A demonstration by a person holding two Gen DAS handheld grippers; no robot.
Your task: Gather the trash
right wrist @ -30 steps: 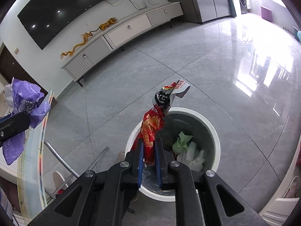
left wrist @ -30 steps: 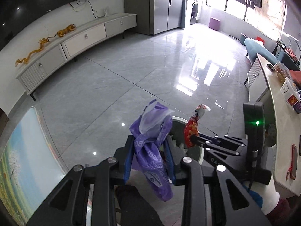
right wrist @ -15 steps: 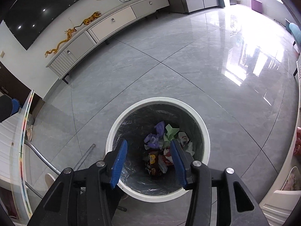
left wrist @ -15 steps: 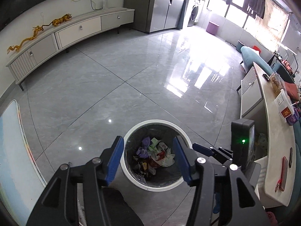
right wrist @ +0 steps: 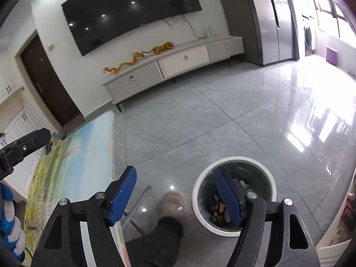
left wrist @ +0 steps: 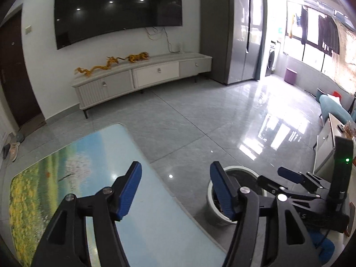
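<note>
Grey floor tiles (right wrist: 222, 122) gleam beneath a wall-mounted television (left wrist: 118, 9) and a low white cabinet (left wrist: 142, 77). My left gripper (left wrist: 175, 187) hangs over the edge of the landscape-printed table (left wrist: 66, 166), its jaws opening with nothing between them. My right gripper (right wrist: 174, 192) is likewise opening and empty, its right finger crossing the white-rimmed trash bin (right wrist: 270, 178) on the floor, where crumpled wrappers (right wrist: 217, 209) lie inside. My slippered foot (right wrist: 172, 203) stands just beside the bin.
</note>
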